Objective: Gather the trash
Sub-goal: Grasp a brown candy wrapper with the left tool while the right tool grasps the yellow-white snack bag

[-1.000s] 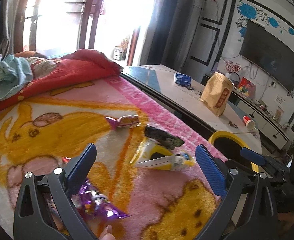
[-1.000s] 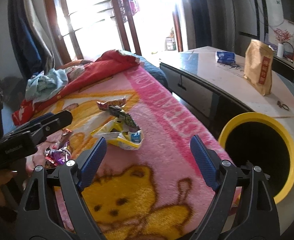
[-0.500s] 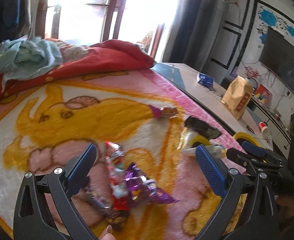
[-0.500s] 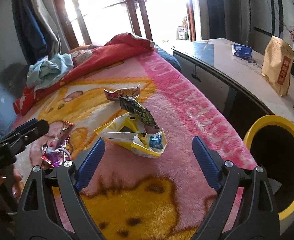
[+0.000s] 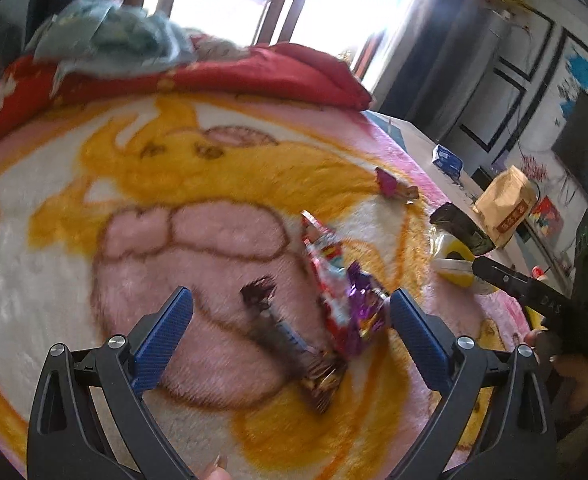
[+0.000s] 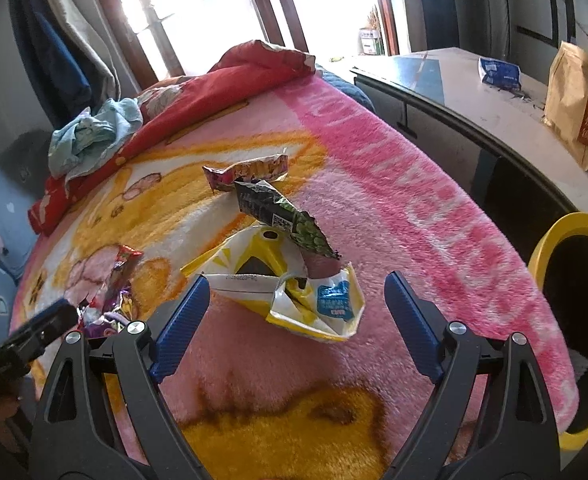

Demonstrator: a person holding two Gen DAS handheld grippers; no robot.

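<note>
**Two open grippers, each over its own bit of trash**

The right gripper (image 6: 292, 314) is wide open and holds nothing. The yellow and white wrapper (image 6: 290, 284) lies right between its blue fingers (image 6: 180, 322), in the middle of the right wrist picture, just touching the left one or very near it. The wrapper's long side runs from left to right, across the gap, so the jaws would have to squash it end to end. A dark green wrapper (image 6: 282, 216) leans on top of it, and a pink wrapper (image 6: 250, 170) lies just behind. The yellow bin (image 6: 550, 248) waits at the right edge, cut off by the frame.

The left gripper (image 5: 290, 318) is wide open and empty too. The red and purple wrappers (image 5: 344, 292) lie close to its right finger (image 5: 414, 332), running up and down the picture. A dark wrapper (image 5: 282, 332) lies in the middle of the gap.

So each hand is nearest its own pile.

The left wrist picture is blurry, so the dark wrapper is hard to make out. Only part of the bin's dark inside shows.
</note>
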